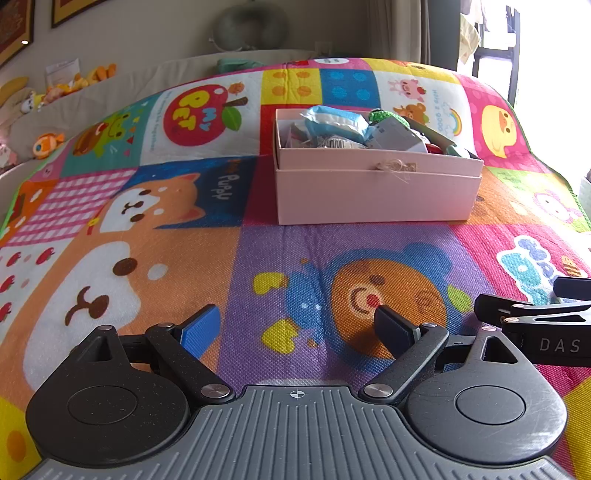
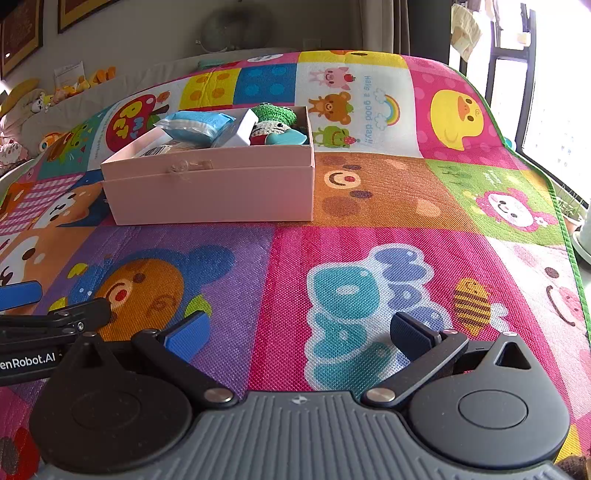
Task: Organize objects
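Note:
A pink cardboard box [image 1: 376, 192] [image 2: 210, 192] stands on the colourful cartoon play mat [image 1: 147, 229] [image 2: 369, 240]. Several items fill it: a blue-and-white packet [image 1: 336, 123] [image 2: 195, 123], a green crocheted toy [image 2: 275, 112] [image 1: 384, 116], a white carton [image 2: 240, 131] and a teal piece [image 2: 295, 137]. My left gripper [image 1: 297, 326] hovers low over the mat in front of the box, open and empty. My right gripper [image 2: 301, 338] is beside it to the right, also open with nothing between its fingers. Each gripper shows at the edge of the other's view.
Plush toys [image 1: 48, 144] line a grey sofa at the far left. Framed pictures [image 1: 14, 26] hang on the wall behind. A bright window [image 2: 546, 92] is on the right, past the mat's green edge. A potted plant [image 2: 572, 214] sits by it.

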`<state>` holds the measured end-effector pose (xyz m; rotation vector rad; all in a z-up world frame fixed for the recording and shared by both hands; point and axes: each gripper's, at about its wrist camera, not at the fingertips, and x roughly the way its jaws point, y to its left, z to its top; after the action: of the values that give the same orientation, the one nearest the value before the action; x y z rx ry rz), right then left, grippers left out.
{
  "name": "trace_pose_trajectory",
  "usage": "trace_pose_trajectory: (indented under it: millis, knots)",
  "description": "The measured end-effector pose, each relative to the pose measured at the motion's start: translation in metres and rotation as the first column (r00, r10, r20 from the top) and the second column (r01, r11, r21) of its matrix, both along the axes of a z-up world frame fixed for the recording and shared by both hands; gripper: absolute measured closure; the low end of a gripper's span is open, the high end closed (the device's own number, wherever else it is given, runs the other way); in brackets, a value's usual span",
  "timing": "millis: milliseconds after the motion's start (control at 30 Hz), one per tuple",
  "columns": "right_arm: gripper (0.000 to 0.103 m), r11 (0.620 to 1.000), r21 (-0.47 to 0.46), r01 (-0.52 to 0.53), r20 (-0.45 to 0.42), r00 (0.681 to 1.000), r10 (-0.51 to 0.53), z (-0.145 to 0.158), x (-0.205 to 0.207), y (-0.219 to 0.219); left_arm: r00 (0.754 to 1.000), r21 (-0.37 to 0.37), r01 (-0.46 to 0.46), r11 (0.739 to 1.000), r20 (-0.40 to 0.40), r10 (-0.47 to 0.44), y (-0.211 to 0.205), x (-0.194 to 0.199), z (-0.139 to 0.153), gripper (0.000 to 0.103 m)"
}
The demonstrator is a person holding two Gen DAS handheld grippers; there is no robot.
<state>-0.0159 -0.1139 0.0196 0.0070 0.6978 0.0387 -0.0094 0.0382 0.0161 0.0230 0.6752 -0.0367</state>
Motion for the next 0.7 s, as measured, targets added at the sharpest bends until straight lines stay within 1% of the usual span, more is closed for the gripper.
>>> trace_pose_trajectory:
  millis: [700]
  knots:
    - [0.000,1.000,0.000,0.000,0.000,1.000,0.000,0.0001,-0.0005,-0.0001,1.000,-0.001,0.001,1.000,0.000,-0.001,0.0010,-0.0002,0.0005,0.009]
